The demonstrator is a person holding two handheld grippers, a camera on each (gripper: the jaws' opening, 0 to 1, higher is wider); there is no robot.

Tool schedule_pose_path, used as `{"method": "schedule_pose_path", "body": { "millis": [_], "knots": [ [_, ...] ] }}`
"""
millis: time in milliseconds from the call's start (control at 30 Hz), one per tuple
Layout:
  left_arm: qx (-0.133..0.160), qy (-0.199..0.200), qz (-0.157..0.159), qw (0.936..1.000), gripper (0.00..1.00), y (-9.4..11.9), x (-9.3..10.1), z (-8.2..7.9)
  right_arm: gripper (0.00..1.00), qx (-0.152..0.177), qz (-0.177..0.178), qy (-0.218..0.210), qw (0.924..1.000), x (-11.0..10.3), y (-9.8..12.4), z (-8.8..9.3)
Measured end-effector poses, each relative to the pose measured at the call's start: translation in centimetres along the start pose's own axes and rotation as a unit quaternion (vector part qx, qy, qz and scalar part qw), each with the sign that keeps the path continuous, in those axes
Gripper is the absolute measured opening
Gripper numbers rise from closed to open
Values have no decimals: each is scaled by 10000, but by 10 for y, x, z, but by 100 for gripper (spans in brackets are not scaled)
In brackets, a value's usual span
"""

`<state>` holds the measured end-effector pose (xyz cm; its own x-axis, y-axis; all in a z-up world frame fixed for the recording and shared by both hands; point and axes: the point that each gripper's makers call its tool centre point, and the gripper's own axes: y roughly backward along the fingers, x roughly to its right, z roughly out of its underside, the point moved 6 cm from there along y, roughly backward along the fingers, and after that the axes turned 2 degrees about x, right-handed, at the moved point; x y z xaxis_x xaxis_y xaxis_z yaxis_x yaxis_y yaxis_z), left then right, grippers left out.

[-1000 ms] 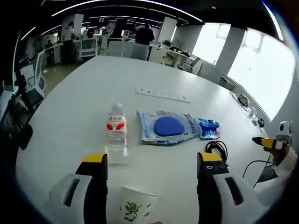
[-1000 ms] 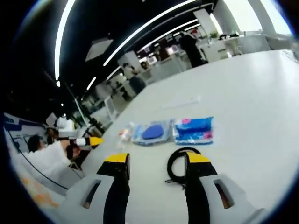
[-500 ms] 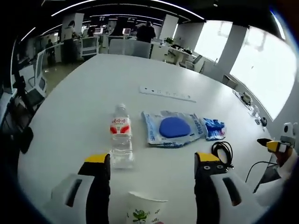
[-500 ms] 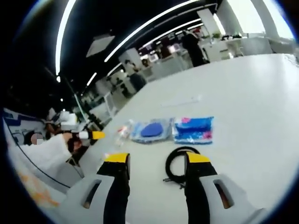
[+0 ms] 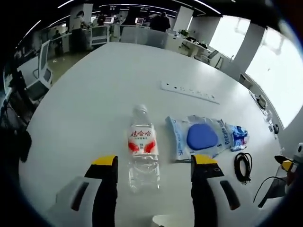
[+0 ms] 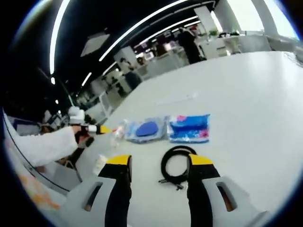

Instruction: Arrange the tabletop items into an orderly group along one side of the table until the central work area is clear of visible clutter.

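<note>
Both the left gripper (image 5: 154, 163) and the right gripper (image 6: 160, 163) have jaws spread wide, holding nothing.

The left gripper (image 5: 154, 163) has its jaws spread around the near end of a clear water bottle (image 5: 142, 147) with a red label. Right: a blue-disc packet (image 5: 199, 137), a black cable coil (image 5: 243, 167).

The left gripper view looks down from close above the white counter (image 5: 94, 94), facing a clear plastic water bottle with a red label (image 5: 142, 149). The right gripper view sits low, looking across the counter (image 6: 246, 94). Both take in the clear pouch holding a blue oval pad (image 5: 201, 137) (image 6: 146, 129) and the coiled black cable (image 5: 243, 166) (image 6: 176, 165).
</note>
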<state>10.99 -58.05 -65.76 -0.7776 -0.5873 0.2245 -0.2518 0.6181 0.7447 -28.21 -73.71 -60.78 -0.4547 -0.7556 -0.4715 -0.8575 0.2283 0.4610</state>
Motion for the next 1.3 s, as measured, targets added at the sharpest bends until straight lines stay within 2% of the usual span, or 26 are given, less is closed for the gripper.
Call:
{"method": "schedule_pose_path", "body": {
  "millis": [167,533,667,800,900,1100,1167,1233,1267,1300],
  "knots": [
    [-191,-120,-70,9997,61,-21,-4,-9,45,-81,66,-80,9999,2,-6,3],
    [-663,-266,-152,9973,58,-59,-5,-6,44,-222,227,-273,9991,8,-15,7],
    [-738,-309,-300,9963,55,-66,-11,-4,44,-258,237,-327,9989,9,-18,6],
    [-787,-309,-309,9959,55,-70,-12,-5,44,-284,251,-278,9989,8,-21,5],
    [-854,-515,-395,9942,55,-73,-15,-6,44,-305,242,-275,9989,9,-22,5],
    [-933,-582,-470,9928,54,-79,-15,-4,43,-330,263,-294,9987,11,-20,6],
    [-918,-666,-511,9922,52,-79,-12,-4,43,-331,290,-314,9985,12,-19,6],
    [-870,-733,-430,9926,45,-79,-9,-5,43,-332,306,-333,9984,13,-18,6],
    [-915,-585,-457,9930,44,-79,-8,-3,43,-328,317,-350,9983,13,-18,6],
    [-840,-605,-427,9937,43,-77,-8,-5,42,-320,320,-359,9983,13,-18,6]
  ]
}}
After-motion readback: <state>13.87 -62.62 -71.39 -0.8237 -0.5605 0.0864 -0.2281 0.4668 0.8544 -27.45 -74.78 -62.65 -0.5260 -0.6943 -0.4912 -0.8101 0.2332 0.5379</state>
